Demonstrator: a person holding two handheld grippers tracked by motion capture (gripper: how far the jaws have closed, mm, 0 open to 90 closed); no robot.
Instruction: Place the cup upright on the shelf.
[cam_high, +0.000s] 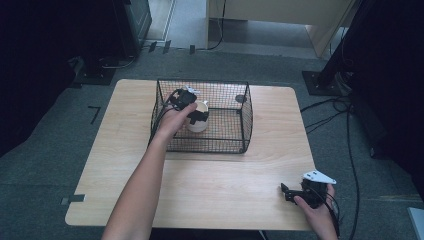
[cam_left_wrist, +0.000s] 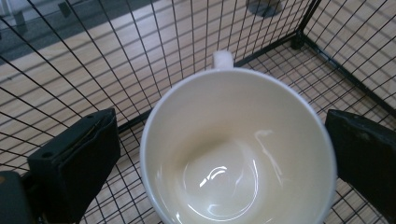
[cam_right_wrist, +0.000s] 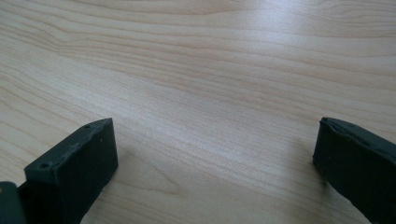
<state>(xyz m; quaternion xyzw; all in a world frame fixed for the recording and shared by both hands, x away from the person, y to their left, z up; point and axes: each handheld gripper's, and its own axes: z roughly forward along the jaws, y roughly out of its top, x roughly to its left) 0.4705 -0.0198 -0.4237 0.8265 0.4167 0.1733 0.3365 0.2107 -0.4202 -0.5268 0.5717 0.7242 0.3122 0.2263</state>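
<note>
The white ceramic mug (cam_left_wrist: 238, 149) stands inside the black wire-mesh basket (cam_high: 245, 120), the left tool (cam_high: 194, 111) spread apart around it without gripping, so placing seems done, while the right tool (cam_high: 290, 192) rests apart on the light wooden surface (cam_high: 225, 185).

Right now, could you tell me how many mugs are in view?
1. A white mug stands inside the wire basket, between the open jaws of the left gripper. None seems hidden.
</note>
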